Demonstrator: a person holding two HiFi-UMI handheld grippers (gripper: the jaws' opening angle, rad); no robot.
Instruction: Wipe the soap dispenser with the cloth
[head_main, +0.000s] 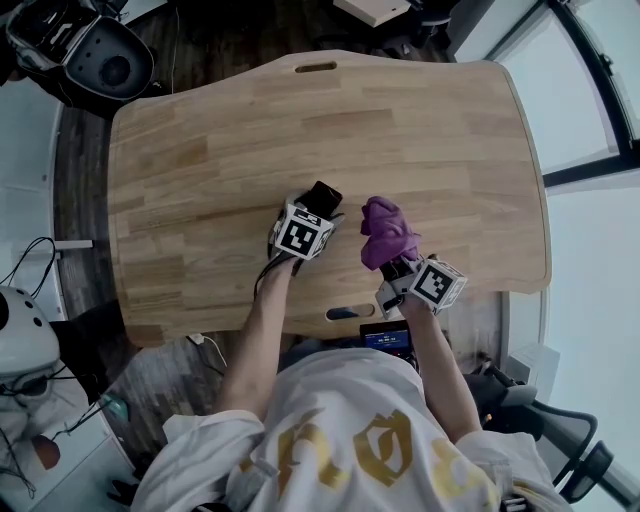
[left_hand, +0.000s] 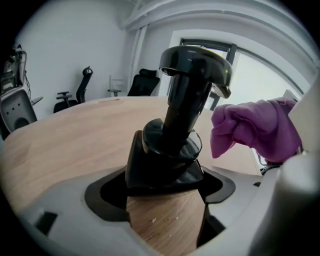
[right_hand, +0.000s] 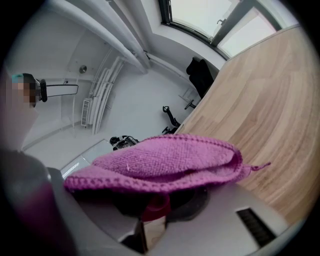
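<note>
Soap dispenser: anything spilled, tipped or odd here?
Nothing stands out. The black pump soap dispenser sits in the left gripper, the purple knitted cloth in the right gripper, no spill on the wooden table.

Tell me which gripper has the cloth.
The right gripper: its jaws pinch the purple cloth. The left gripper grips the black soap dispenser instead.
</note>
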